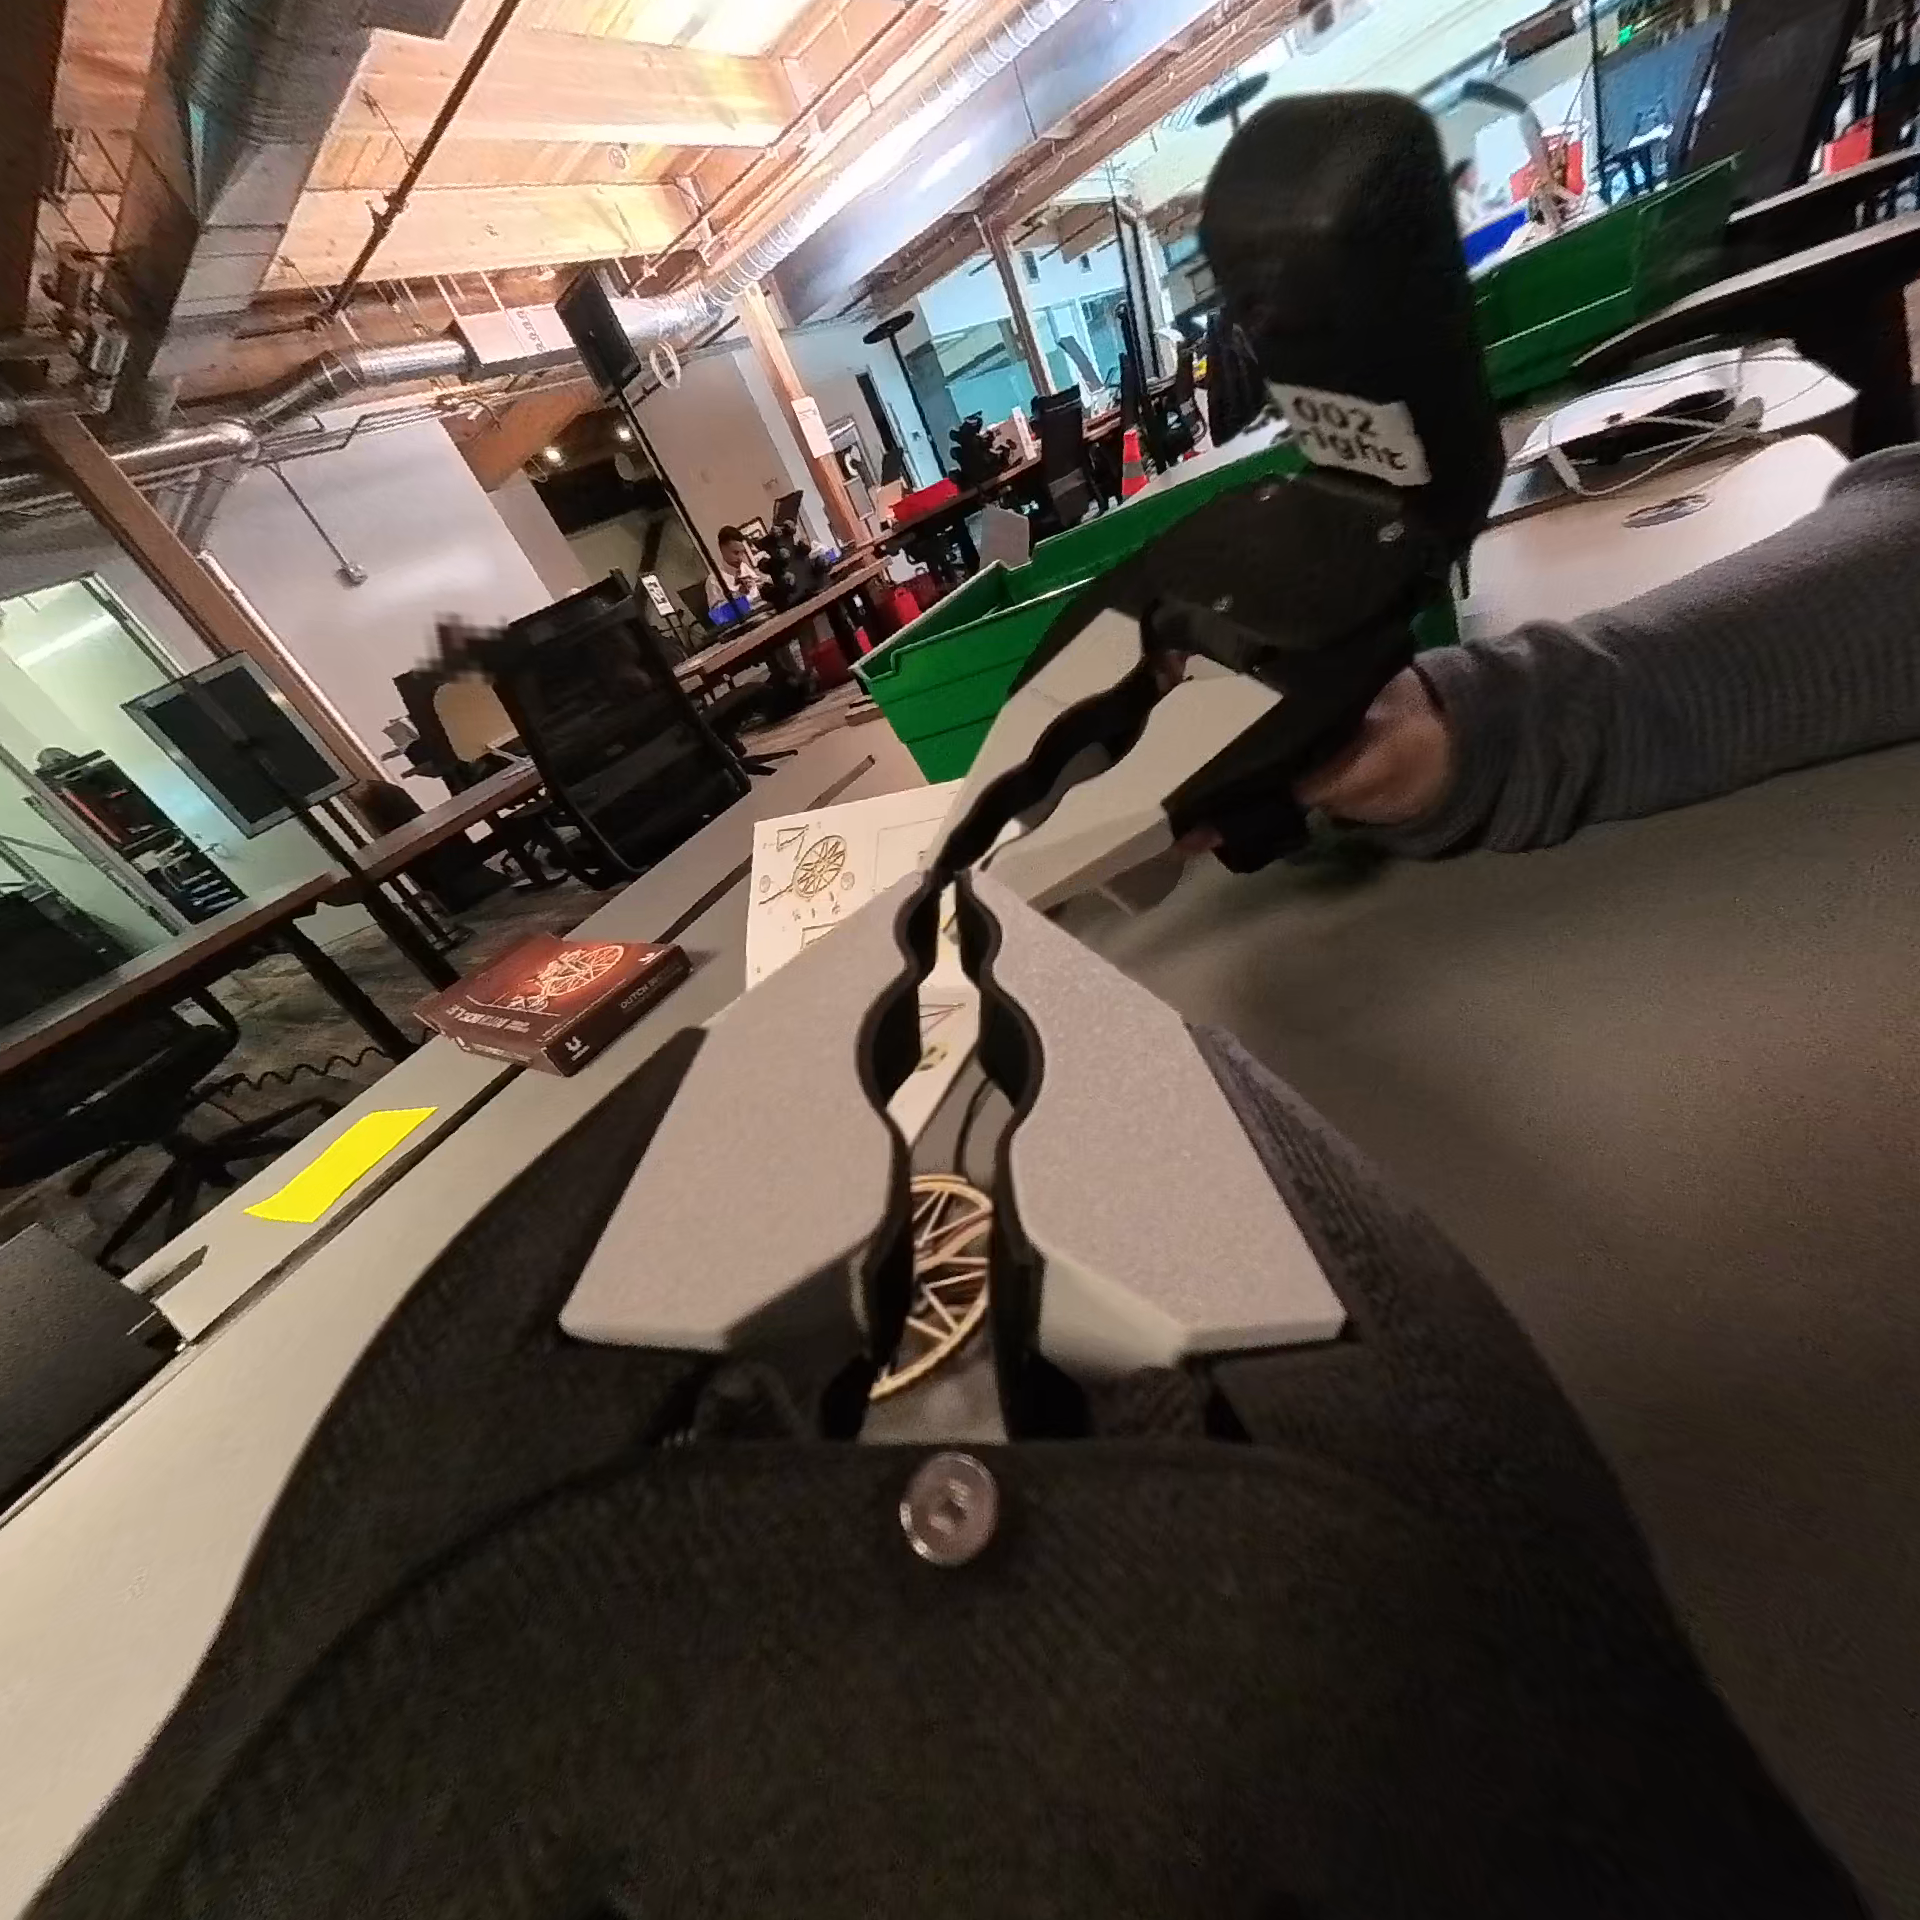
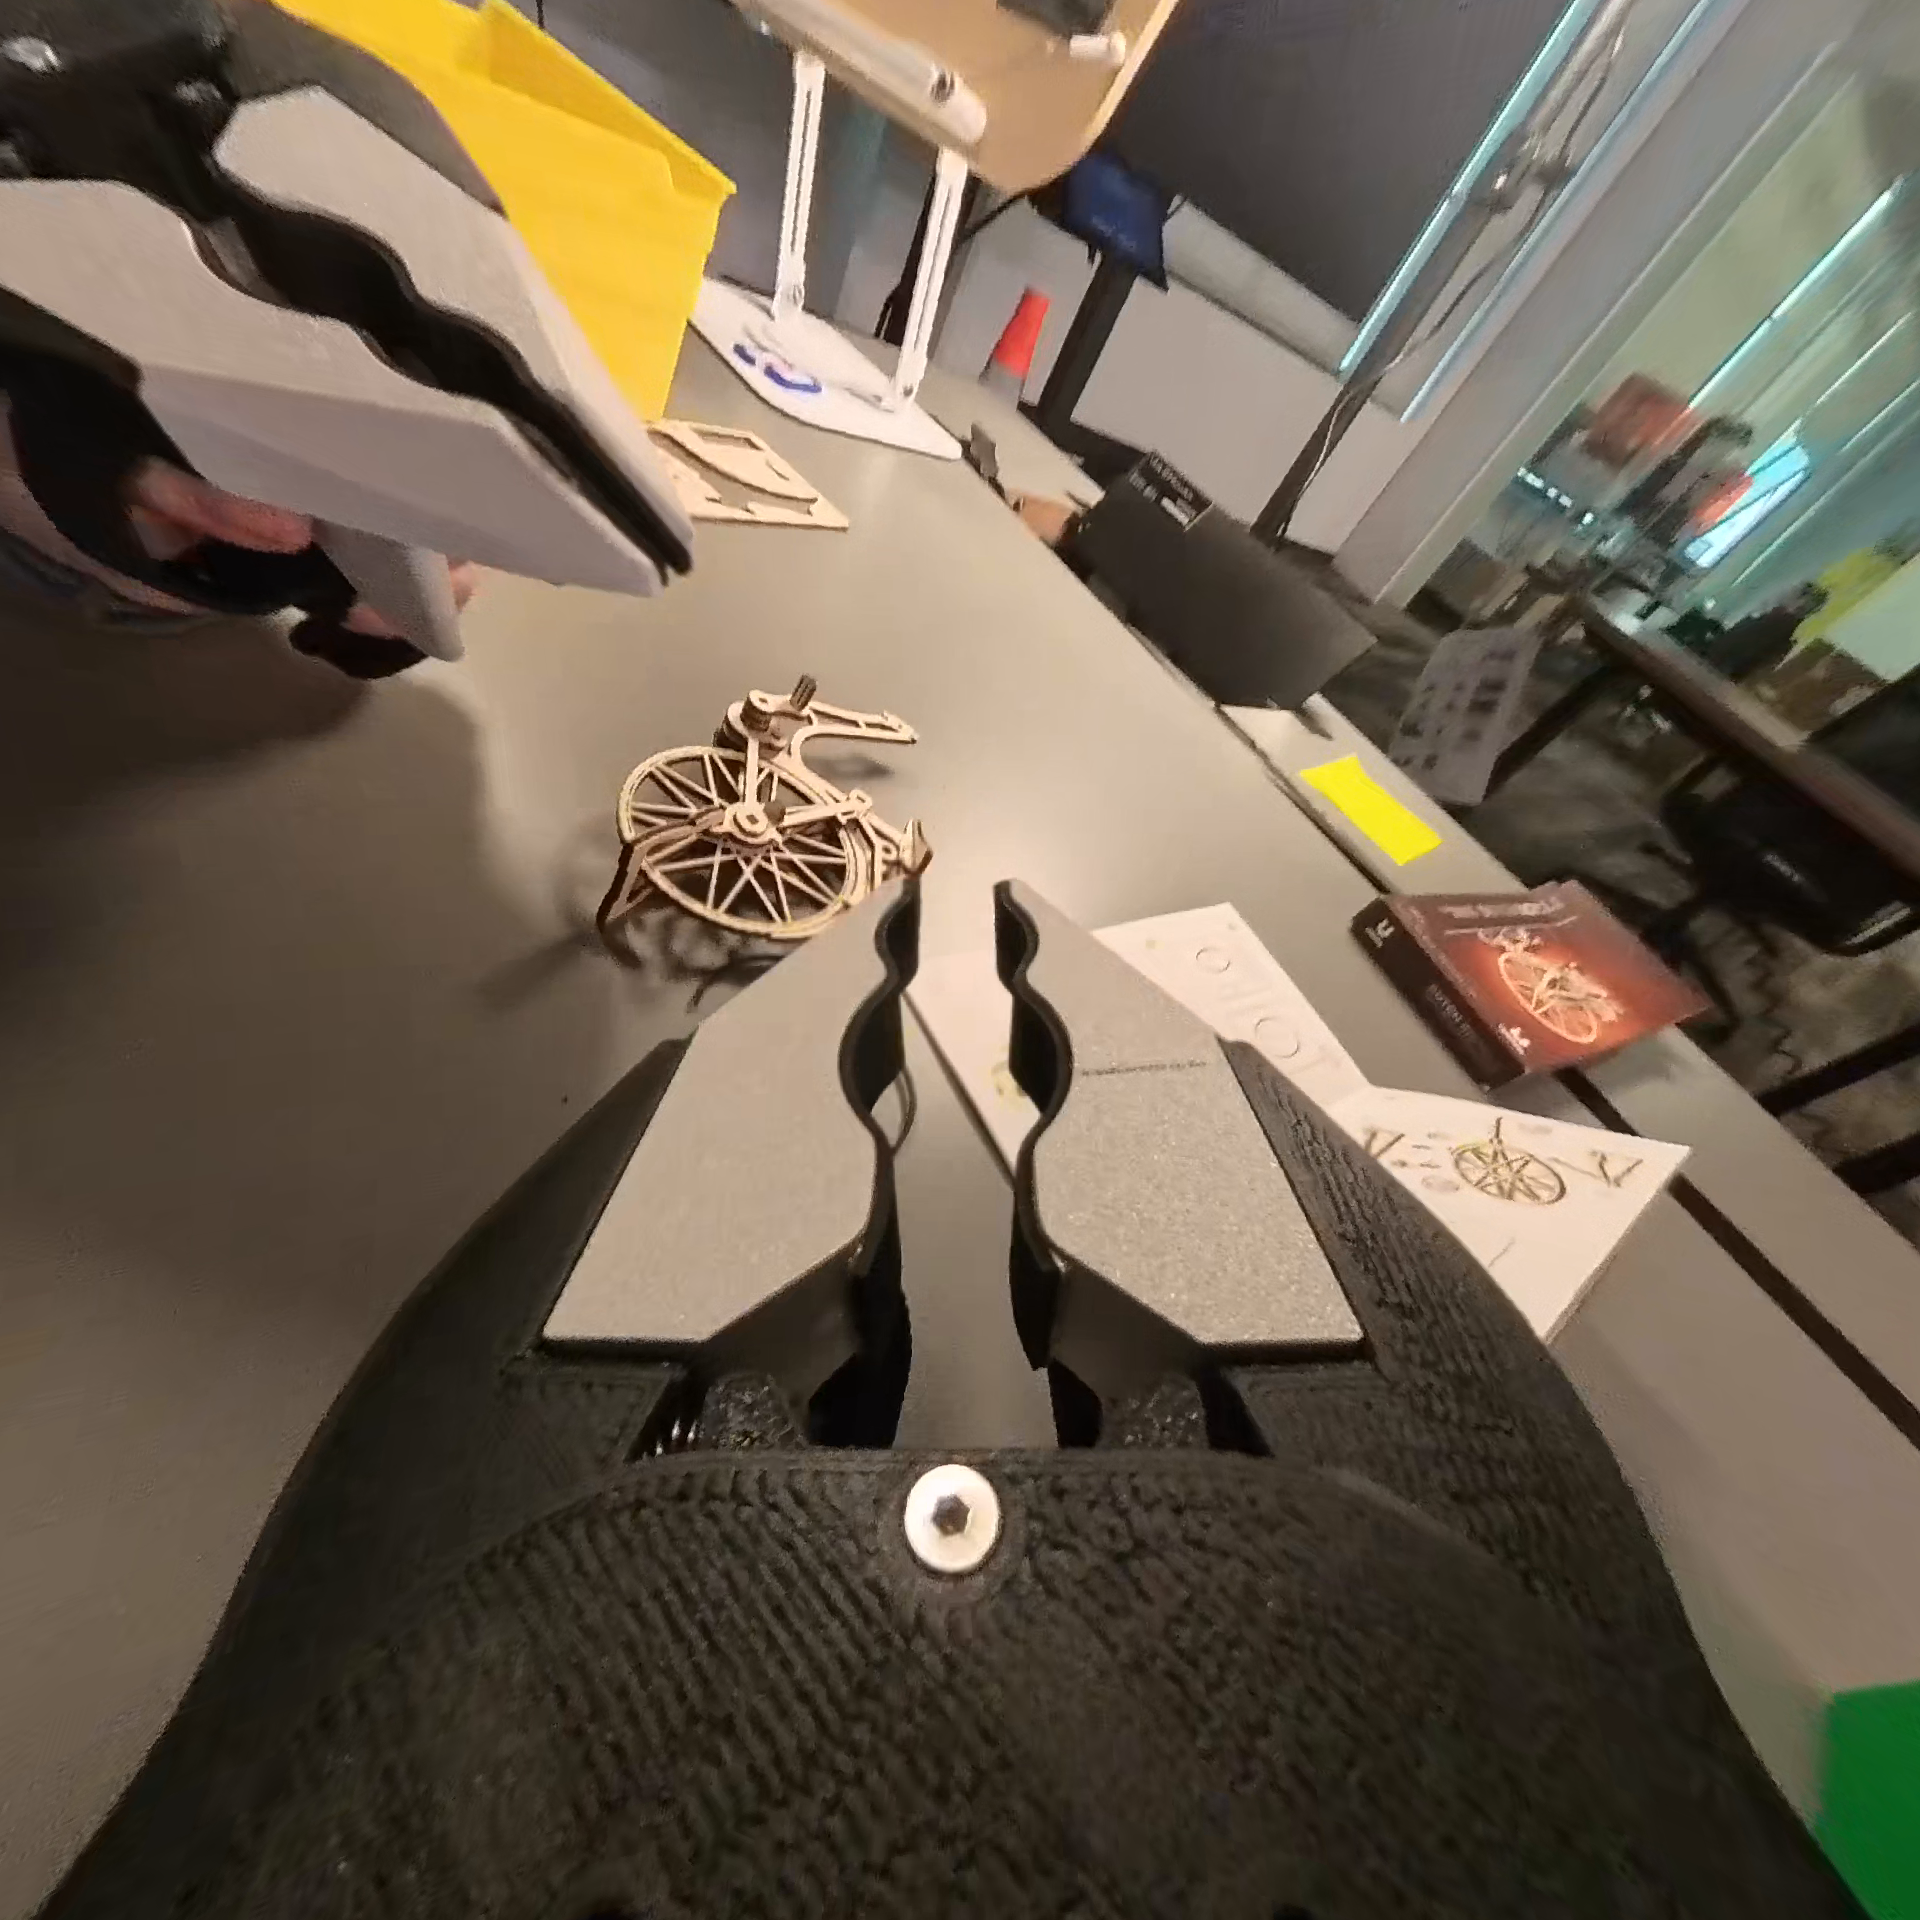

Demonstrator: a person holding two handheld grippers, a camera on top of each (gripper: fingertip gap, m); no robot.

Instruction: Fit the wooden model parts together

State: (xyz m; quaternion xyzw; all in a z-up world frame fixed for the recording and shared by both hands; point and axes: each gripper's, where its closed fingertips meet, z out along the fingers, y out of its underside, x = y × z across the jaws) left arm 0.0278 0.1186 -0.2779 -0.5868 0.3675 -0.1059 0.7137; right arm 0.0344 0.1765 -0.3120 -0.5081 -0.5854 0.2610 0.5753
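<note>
The wooden bicycle model [image 2: 764, 831] is lying flat mid-desk, ungripped. Right gripper [image 2: 956, 902] fingers are standing narrowly parted; left gripper [image 2: 665, 556] fingers are pressing together, empty. Light, fragile fretwork: grip the frame, not spokes.

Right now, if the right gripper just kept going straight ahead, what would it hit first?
Probably the wooden bicycle model lying on the grey table. It sits just past the right gripper, slightly left of its open fingers, though depth is hard to judge.
</note>
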